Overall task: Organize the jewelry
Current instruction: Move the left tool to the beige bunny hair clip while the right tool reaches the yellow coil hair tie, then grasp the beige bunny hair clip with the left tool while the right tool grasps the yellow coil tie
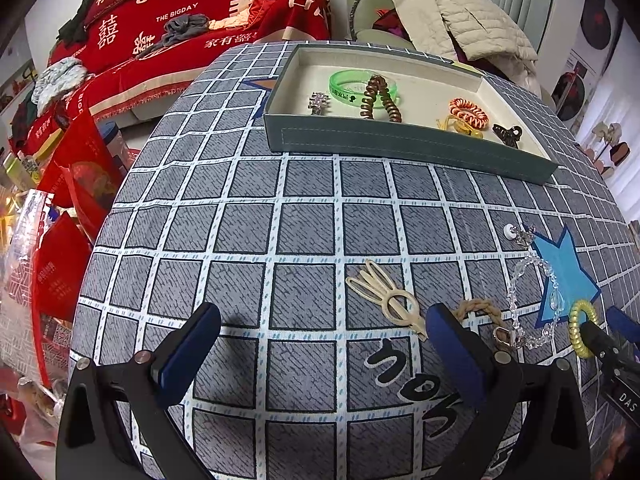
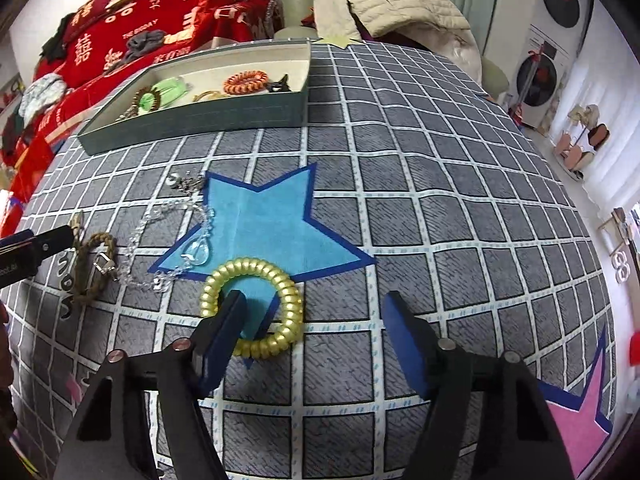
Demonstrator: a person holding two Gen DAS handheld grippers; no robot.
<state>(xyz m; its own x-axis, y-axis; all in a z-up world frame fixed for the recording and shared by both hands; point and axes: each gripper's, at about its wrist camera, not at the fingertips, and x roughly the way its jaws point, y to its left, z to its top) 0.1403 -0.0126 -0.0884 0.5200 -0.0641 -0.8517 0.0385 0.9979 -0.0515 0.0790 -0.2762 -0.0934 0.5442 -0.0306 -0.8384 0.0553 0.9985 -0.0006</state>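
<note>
A grey-green tray (image 1: 400,146) at the table's far side holds a green bangle (image 1: 348,82), a brown coil tie (image 1: 380,98), an orange coil tie (image 1: 469,112), a black claw clip (image 1: 508,134) and a crystal piece (image 1: 319,103). On the cloth lie a cream hair clip (image 1: 390,298), a braided brown bracelet (image 1: 478,308), a clear bead chain (image 1: 528,304) and a yellow coil tie (image 2: 252,308). My left gripper (image 1: 320,340) is open above the cloth, left of the cream clip. My right gripper (image 2: 314,320) is open, its left finger inside the yellow coil's ring.
The table has a grey checked cloth (image 1: 248,240) with a blue star patch (image 2: 264,228) and a pink star (image 2: 576,436). A red-covered sofa (image 1: 180,20) and a chair with a beige jacket (image 1: 460,20) stand behind. Red bags (image 1: 80,176) sit at the left.
</note>
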